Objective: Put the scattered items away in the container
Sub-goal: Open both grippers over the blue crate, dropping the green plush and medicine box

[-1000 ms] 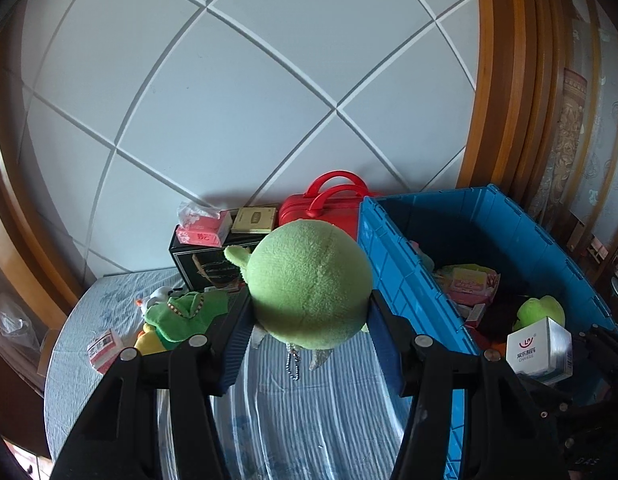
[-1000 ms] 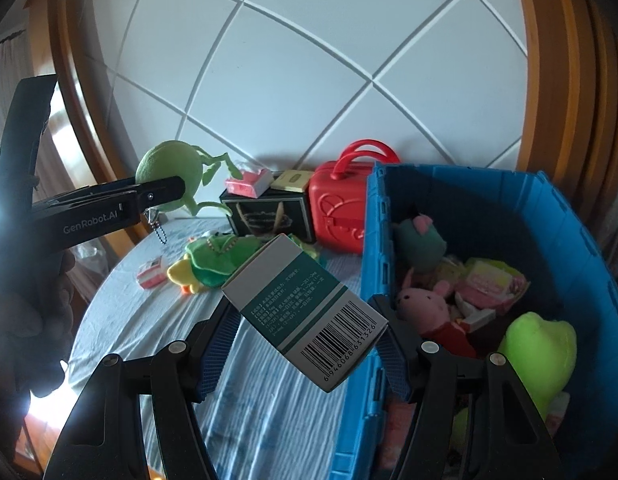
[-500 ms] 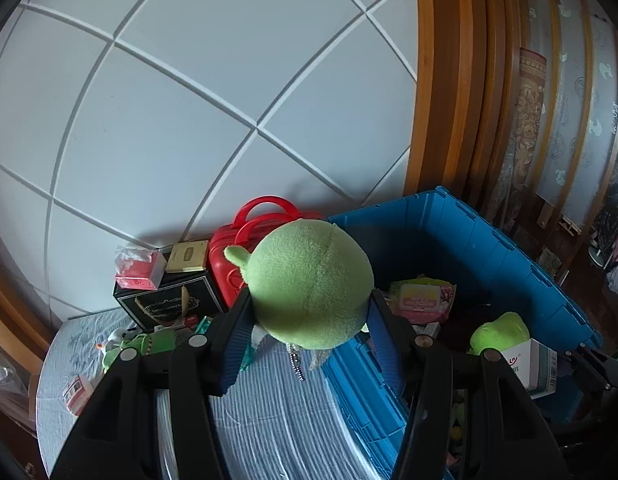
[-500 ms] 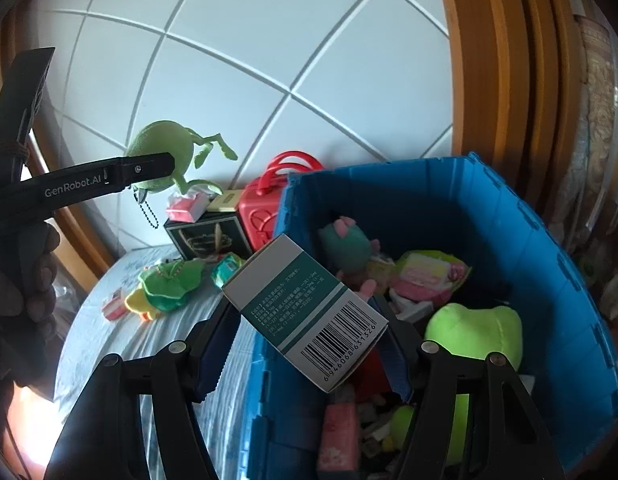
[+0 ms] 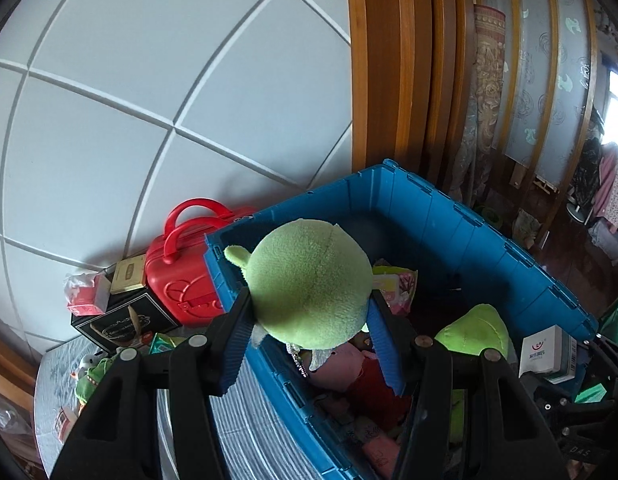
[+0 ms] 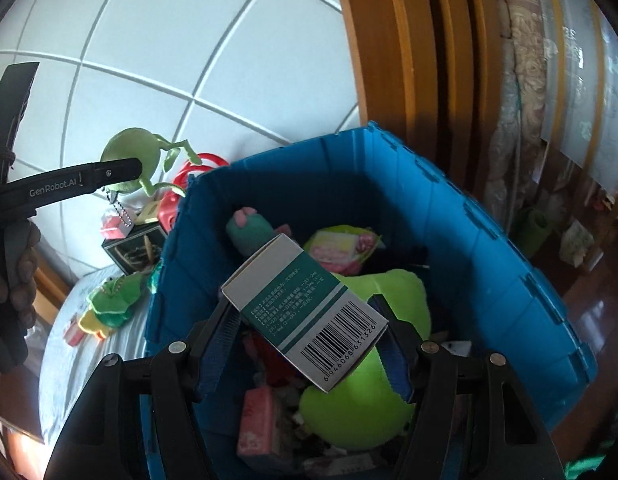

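My left gripper (image 5: pixel 309 340) is shut on a round green plush toy (image 5: pixel 309 284) and holds it in the air over the near left rim of the blue bin (image 5: pixel 449 220). My right gripper (image 6: pixel 305 344) is shut on a white and green carton with a barcode (image 6: pixel 305 308) and holds it above the inside of the blue bin (image 6: pixel 469 216). The bin holds several toys and packets, among them a bright green plush (image 6: pixel 365 408) and a pink plush (image 5: pixel 341 364). The left gripper with its green toy (image 6: pixel 127 154) shows at the left of the right wrist view.
A red toy case (image 5: pixel 181 272), a black box (image 5: pixel 125 320) with a pink packet (image 5: pixel 85 300) and a green-yellow plush (image 6: pixel 109 304) lie on the striped tablecloth (image 6: pixel 105 360) left of the bin. A white tiled wall and wooden frame stand behind.
Both grippers have moved right with their loads, from over the table to over the bin. The bin now fills the middle of both views.
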Motion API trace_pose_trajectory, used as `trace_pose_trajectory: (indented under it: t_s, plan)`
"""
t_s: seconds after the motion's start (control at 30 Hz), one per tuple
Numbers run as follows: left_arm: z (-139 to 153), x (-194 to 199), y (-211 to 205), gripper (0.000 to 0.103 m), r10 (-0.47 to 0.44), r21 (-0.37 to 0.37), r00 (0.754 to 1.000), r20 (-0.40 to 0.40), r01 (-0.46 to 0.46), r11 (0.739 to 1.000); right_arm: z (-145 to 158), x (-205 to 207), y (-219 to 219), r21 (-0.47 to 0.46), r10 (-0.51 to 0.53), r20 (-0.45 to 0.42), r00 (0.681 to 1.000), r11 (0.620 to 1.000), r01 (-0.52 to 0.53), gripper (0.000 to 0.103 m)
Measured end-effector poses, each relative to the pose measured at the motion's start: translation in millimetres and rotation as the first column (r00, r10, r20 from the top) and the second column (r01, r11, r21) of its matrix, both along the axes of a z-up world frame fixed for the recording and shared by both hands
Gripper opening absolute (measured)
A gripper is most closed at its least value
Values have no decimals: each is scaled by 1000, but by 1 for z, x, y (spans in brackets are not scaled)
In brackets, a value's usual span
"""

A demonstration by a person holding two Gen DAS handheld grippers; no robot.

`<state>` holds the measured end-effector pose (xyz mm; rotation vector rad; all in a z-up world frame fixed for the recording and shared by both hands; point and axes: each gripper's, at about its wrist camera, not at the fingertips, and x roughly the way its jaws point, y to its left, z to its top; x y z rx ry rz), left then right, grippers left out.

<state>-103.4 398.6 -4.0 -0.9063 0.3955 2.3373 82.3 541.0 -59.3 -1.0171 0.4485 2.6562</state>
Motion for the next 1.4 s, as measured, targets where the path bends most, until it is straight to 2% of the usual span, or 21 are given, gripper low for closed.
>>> trace_pose_trajectory:
  t_s: [0.3, 0.57, 0.6, 0.63, 0.67, 0.7, 0.73, 1.07, 1.4]
  plan:
    - [-16, 0, 43, 55, -51, -30, 998, 25, 51, 998, -12, 19, 31, -13, -69, 27, 997, 998, 69, 65]
    - [-18, 2, 58, 55, -57, -35, 998, 20, 58, 998, -15, 25, 43, -18, -86, 38, 996, 996, 86, 65]
    - [-17, 2, 58, 57, -44, -38, 999, 10, 44, 998, -14, 25, 42, -13, -83, 37, 996, 996, 84, 66]
    - [-16, 2, 58, 63, -30, -33, 1000, 4, 30, 999, -13, 25, 41, -6, -84, 35, 996, 996, 84, 72]
    - [-16, 0, 58, 70, -15, -36, 1000, 7, 15, 999, -12, 25, 40, -2, -88, 30, 996, 996, 88, 94]
    - [-16, -1, 57, 91, 8, -44, 1000, 5, -7, 999, -10, 26, 41, 0, -95, 17, 995, 995, 95, 103]
    - [-15, -2, 54, 103, 28, -44, 1000, -5, -28, 999, -9, 27, 40, 5, -100, 4, 995, 995, 100, 102]
    - [-19, -9, 13, 103, 102, -37, 995, -3, -102, 994, -3, 21, 24, 4, -56, -3, 998, 998, 56, 102]
    - [-19, -10, -54, 103, 166, -7, 986, -1, -166, 986, 4, 2, -24, 27, 48, -18, 999, 999, -47, 102]
